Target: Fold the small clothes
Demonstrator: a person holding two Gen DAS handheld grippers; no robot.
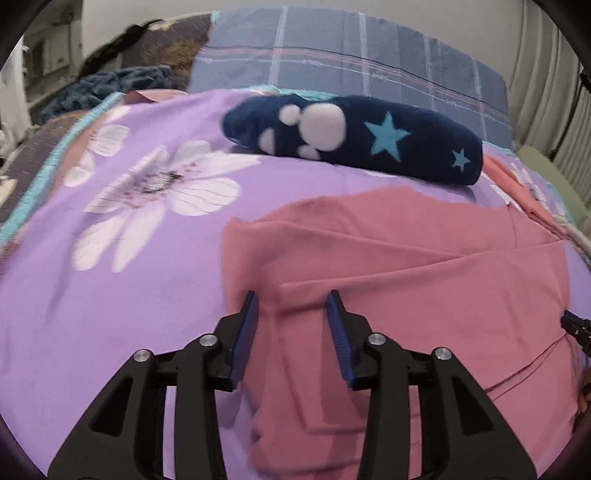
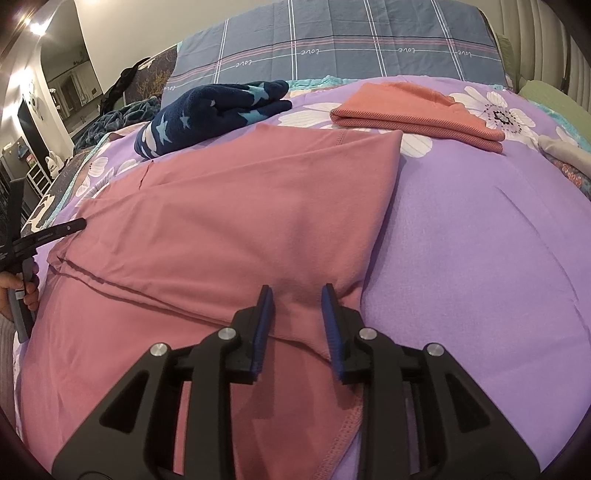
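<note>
Your bed under a purple floral cover (image 2: 480,229), plaid headboard pillow (image 2: 332,40), pleated curtains (image 1: 546,74) right, ceiling lights (image 2: 31,24) left.

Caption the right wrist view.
Open right gripper over dusty-pink garment on purple floral bedspread.

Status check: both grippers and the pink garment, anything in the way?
Left gripper open, over pink garment. Right gripper open, at its near right edge. Garment spread on the purple floral blanket, not gripped. Navy star fleece and folded orange garment lie beyond, clear.
</note>
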